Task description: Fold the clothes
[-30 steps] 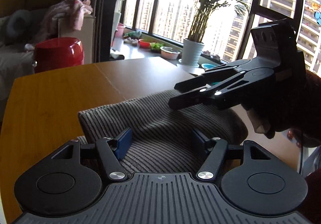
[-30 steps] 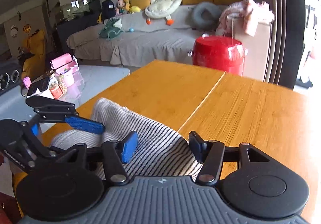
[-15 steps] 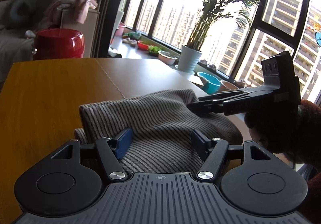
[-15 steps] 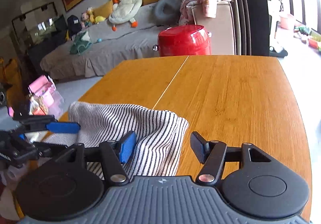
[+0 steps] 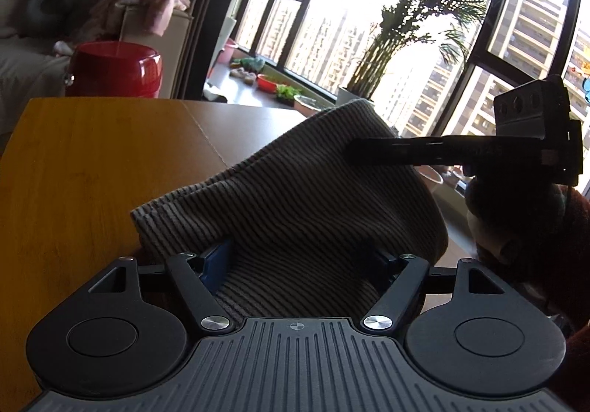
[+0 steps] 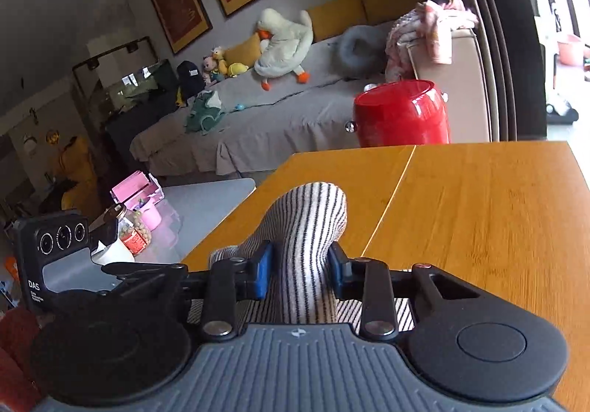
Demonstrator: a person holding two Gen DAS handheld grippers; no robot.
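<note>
A striped knit garment [image 5: 295, 198] lies bunched at the near edge of the wooden table [image 5: 73, 168]. My right gripper [image 6: 298, 270] is shut on a fold of the garment [image 6: 306, 227] and holds it raised; it shows from the side in the left wrist view [image 5: 354, 152]. My left gripper [image 5: 300, 260] is open, with the garment draped between its spread jaws. The left gripper's body shows at the left of the right wrist view [image 6: 66, 257].
A red pot [image 6: 402, 113] stands beyond the table's far edge. A sofa with plush toys [image 6: 284, 39] lies behind. A potted palm [image 5: 387, 54] and windowsill items sit by the window. A low side table with pink containers [image 6: 143, 201] is left of the table.
My right gripper has closed on the garment and lifted a fold of it. The cloth now rises in a peak. My left gripper stays open under it.
</note>
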